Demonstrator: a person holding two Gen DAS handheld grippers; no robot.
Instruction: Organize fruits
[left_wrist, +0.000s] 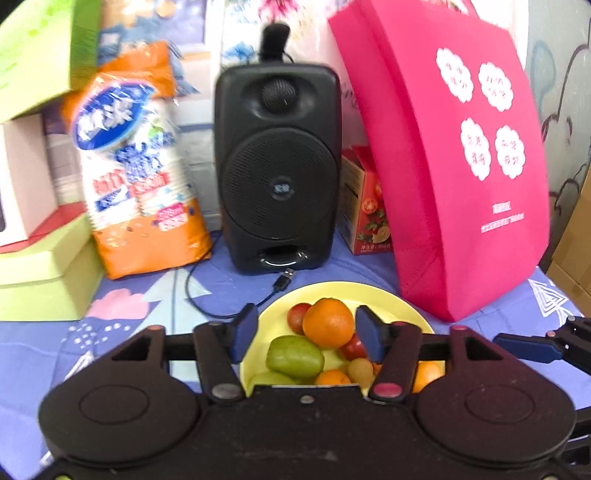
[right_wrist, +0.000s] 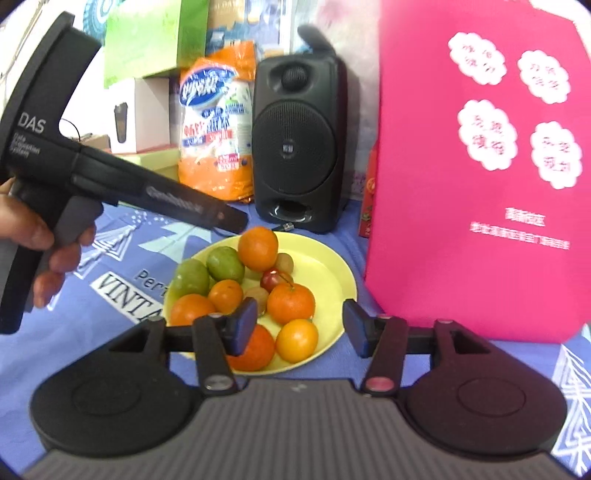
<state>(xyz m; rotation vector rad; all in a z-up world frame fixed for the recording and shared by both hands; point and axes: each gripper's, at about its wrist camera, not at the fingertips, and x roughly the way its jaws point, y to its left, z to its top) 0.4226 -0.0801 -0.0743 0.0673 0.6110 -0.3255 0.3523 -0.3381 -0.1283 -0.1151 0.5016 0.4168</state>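
Two grippers are hovering near the yellow plate (right_wrist: 332, 273) of fruit, and we are reading both as wide apart and holding nothing. We are keeping the left gripper (left_wrist: 306, 334) low over the plate's near side, with the top orange (left_wrist: 328, 323) lying straight ahead, framed between its blue pads (left_wrist: 245, 328) but seemingly untouched. That orange is sitting highest on the pile, above the green fruit (left_wrist: 294, 356) and beside a dark red fruit (left_wrist: 298, 316). It is round, so no long axis is dictating how the jaws should be turned.

We are holding the right gripper (right_wrist: 300, 328) at the plate's near edge, offset toward the pink bag (right_wrist: 480, 166), its left pad above the oranges nearest that rim. From this view the left tool's body (right_wrist: 110, 177) is stretching across toward the top orange (right_wrist: 258, 249), which is resting at the plate's far side, close to the black speaker (right_wrist: 297, 147).

We are judging the left hand better placed for that top orange, while the right is nearer the loose oranges at the near rim (right_wrist: 297, 339).
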